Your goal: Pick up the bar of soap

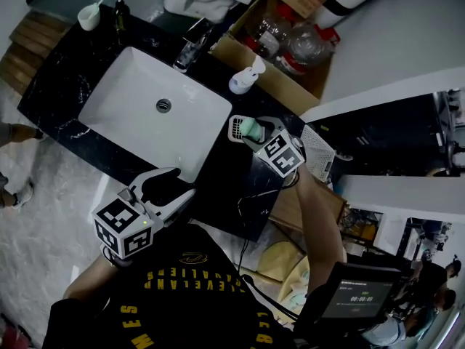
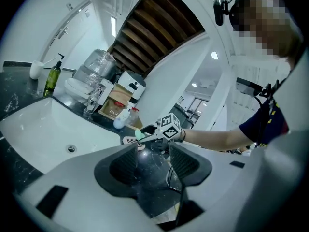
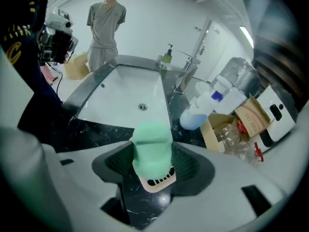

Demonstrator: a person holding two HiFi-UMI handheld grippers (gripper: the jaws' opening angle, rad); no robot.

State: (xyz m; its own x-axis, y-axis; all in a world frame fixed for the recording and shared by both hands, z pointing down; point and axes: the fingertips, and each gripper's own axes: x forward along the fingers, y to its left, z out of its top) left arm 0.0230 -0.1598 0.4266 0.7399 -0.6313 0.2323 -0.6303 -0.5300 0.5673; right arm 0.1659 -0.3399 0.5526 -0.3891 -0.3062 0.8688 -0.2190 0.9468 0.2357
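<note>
A pale green bar of soap (image 3: 152,149) stands between the jaws of my right gripper (image 3: 152,162), whose pads press on both its sides. Just below it lies a white slotted soap dish (image 3: 158,181) on the black counter (image 3: 104,134). In the head view the right gripper (image 1: 254,130) holds the soap (image 1: 251,127) to the right of the white sink (image 1: 138,100), next to the dish (image 1: 237,129). My left gripper (image 1: 171,186) hovers at the counter's near edge, open with nothing between its jaws. From the left gripper view (image 2: 153,154) the soap (image 2: 138,134) shows small and far.
A faucet (image 1: 190,46) stands behind the sink, with a white squeeze bottle (image 1: 245,76) to its right. A cardboard box (image 1: 287,46) holds plastic bottles. A dark pump bottle (image 1: 120,11) and a cup (image 1: 90,16) are at the far left. A person (image 3: 104,25) stands beyond the sink.
</note>
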